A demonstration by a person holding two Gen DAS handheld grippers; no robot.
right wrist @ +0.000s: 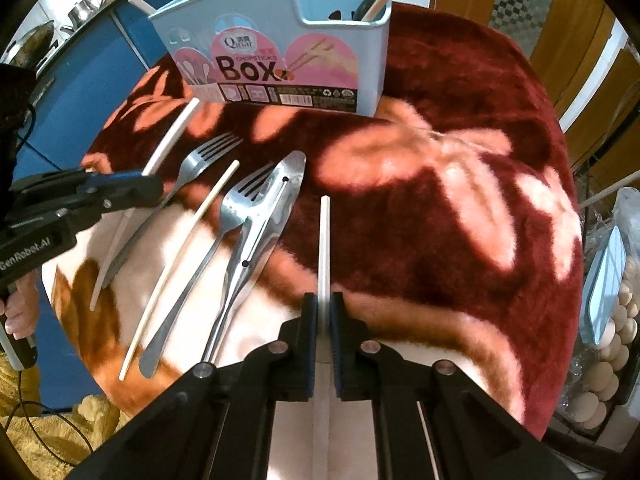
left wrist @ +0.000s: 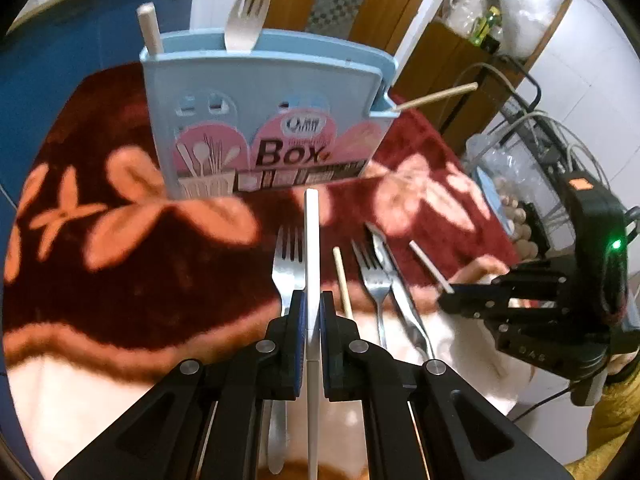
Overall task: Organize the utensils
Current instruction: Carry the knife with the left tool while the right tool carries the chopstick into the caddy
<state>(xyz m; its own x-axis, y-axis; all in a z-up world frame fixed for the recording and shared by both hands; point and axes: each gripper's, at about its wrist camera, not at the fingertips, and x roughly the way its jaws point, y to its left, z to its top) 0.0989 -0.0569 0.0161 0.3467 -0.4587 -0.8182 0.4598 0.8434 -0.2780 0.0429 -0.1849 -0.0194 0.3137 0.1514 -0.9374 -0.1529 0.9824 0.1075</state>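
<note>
White chopstick (left wrist: 311, 240) clamped in L gripper (left wrist: 312, 312), tip to 12 o'clock toward blue utensil box (left wrist: 260, 120). R gripper (right wrist: 323, 316) pinches 2nd white chopstick (right wrist: 324, 240). Forks (right wrist: 224, 216), knife (right wrist: 276, 204) at 10 o'clock on blanket (right wrist: 440, 200).

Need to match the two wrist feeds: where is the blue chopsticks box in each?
Left wrist view: blue chopsticks box stands upper centre on the red blanket, beyond the held white chopstick.
Right wrist view: the box sits top centre-left, label facing the camera.
Shared landmark: the metal tongs lying beside a fork.
</note>
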